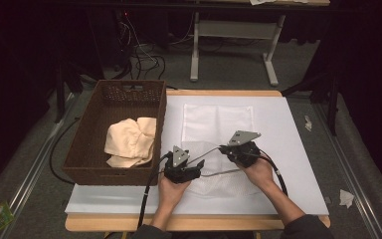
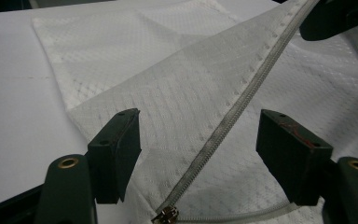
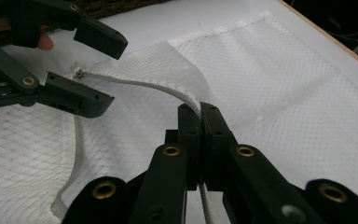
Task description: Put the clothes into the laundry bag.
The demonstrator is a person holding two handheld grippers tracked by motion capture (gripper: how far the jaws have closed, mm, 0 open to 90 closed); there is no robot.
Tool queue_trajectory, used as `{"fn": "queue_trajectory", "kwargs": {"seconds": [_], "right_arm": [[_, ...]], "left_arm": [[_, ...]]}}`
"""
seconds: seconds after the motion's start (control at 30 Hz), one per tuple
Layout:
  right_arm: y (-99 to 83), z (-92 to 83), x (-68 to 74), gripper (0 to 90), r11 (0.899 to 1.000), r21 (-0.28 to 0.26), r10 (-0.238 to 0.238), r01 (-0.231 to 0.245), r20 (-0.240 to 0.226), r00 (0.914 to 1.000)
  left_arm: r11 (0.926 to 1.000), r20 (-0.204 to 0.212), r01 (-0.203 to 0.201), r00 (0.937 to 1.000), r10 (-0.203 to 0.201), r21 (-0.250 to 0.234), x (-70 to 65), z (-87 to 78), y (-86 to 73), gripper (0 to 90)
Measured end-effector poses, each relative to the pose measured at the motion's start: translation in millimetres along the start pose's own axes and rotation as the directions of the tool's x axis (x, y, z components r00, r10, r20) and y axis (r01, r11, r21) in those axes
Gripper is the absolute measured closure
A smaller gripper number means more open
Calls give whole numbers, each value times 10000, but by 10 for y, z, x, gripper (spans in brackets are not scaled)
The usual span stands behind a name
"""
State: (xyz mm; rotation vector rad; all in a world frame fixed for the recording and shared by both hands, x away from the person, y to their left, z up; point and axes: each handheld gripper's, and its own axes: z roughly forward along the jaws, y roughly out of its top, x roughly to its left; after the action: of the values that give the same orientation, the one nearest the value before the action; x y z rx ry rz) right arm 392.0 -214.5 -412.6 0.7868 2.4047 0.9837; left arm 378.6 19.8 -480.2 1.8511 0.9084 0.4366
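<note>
Pinching the zipper edge (image 3: 186, 99) of the white mesh bag (image 1: 218, 124) on the table, the right gripper (image 3: 199, 112) is clamped; the left gripper (image 2: 198, 140) gapes empty around the zipper pull (image 2: 165, 215) and should close squarely on it.

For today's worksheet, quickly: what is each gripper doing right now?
Left gripper: open, jaws either side of the zip pull.
Right gripper: shut on the mesh bag's zip edge.
</note>
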Motion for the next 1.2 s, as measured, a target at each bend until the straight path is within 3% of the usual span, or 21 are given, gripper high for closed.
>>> {"fn": "queue_trajectory", "kwargs": {"seconds": [0.63,0.9,1.07,1.2], "right_arm": [[173,-133,-107,890,9992,-384,-102,109,179,9998],[232,-191,-138,890,9980,-600,-166,185,313,9994],[227,-205,-136,890,9981,-585,-154,171,283,9995],[214,-207,-159,890,9982,-596,-101,115,229,9997]], "left_arm": [[9993,-183,340,9993,-337,165,26,12,4,320],[9998,-279,121,9995,-117,142,4,11,6,328],[9989,-225,-26,9997,36,475,-22,1,16,333],[9983,-695,-390,9967,419,434,-82,-95,53,341]]}}
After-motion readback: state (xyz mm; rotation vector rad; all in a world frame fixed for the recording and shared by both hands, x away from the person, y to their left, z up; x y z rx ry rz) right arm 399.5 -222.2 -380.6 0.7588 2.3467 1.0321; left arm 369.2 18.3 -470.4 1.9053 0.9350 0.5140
